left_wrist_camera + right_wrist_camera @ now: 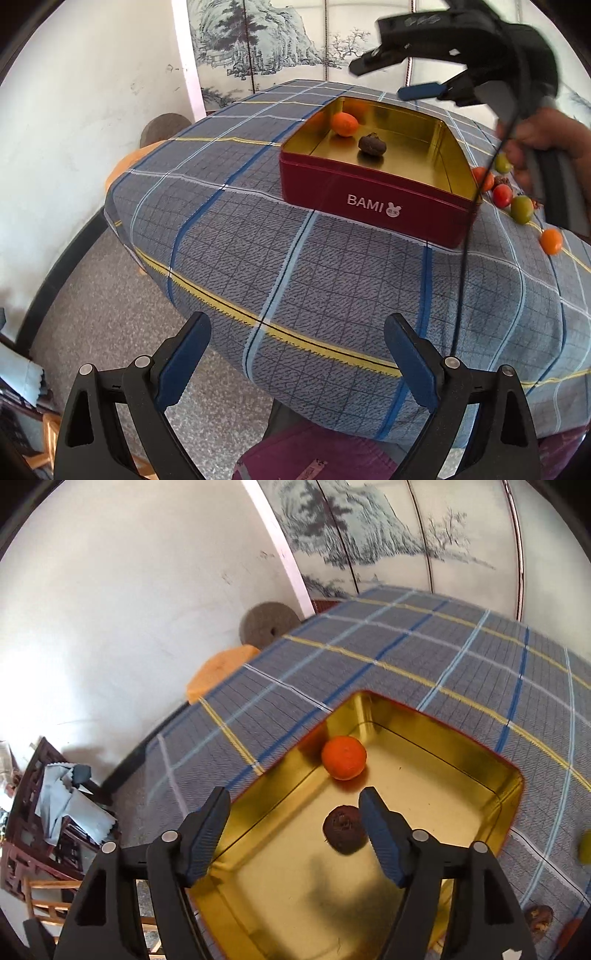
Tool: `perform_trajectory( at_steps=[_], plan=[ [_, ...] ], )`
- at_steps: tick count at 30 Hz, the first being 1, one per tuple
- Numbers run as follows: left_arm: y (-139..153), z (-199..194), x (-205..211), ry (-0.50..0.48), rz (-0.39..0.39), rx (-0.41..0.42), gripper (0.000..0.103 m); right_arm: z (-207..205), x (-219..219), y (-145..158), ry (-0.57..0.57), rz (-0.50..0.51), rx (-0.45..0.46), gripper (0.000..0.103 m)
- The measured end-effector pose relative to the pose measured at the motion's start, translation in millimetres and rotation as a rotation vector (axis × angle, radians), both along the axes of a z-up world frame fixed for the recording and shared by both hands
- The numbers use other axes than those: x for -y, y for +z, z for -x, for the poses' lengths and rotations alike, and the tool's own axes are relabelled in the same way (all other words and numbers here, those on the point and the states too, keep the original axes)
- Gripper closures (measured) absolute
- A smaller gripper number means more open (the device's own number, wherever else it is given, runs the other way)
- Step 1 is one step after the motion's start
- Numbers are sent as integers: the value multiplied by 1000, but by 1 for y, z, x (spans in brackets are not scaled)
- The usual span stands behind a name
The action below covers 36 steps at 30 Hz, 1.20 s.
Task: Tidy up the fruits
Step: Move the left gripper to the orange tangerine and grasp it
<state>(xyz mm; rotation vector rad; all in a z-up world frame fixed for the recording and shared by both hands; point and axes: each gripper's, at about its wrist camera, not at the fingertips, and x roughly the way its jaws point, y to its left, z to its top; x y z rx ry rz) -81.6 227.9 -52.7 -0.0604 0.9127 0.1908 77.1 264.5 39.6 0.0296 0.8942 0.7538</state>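
Note:
A red BAMI tin (373,201) with a gold inside stands on the plaid table. In it lie an orange fruit (344,124) and a dark brown fruit (372,144); both also show in the right wrist view, the orange fruit (344,757) and the brown fruit (345,829). Several loose red, green and orange fruits (521,208) lie right of the tin. My left gripper (297,354) is open and empty over the table's near edge. My right gripper (293,821) is open and empty above the tin; it shows in the left wrist view (391,75).
The plaid cloth (258,221) covers the table. A painted screen (266,40) stands behind it. A round grey stone (267,624) and an orange stool (221,672) are by the wall at left. A green fruit (585,847) and a brown fruit (539,917) lie right of the tin.

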Motion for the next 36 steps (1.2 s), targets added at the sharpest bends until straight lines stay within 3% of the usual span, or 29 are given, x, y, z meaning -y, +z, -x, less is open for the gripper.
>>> perform_trajectory(
  at_steps=[3, 9, 13, 17, 19, 24, 26, 31, 36],
  plan=[
    [1, 1, 7, -17, -15, -1, 8, 24, 19, 14, 9, -26, 53, 30],
    [5, 1, 19, -47, -43, 3, 8, 92, 91, 32, -7, -87, 189, 13],
    [10, 1, 31, -78, -56, 7, 8, 136, 157, 29, -98, 11, 299, 5],
    [14, -1, 46, -115, -71, 9, 8, 158, 234, 4, -326, 242, 342, 1],
    [17, -2, 56, -141, -81, 13, 8, 160, 275, -10, -461, 333, 313, 1],
    [22, -7, 83, -211, -119, 13, 8, 161, 369, -34, -723, 367, 194, 1],
    [24, -9, 96, -245, -135, 16, 8, 159, 392, -44, -778, 374, 143, 1],
    [31, -20, 126, -314, -172, 20, 8, 143, 427, -63, -846, 435, 41, 1],
    [36, -33, 153, -362, -188, 20, 8, 124, 445, -73, -838, 414, -28, 1]
  ],
)
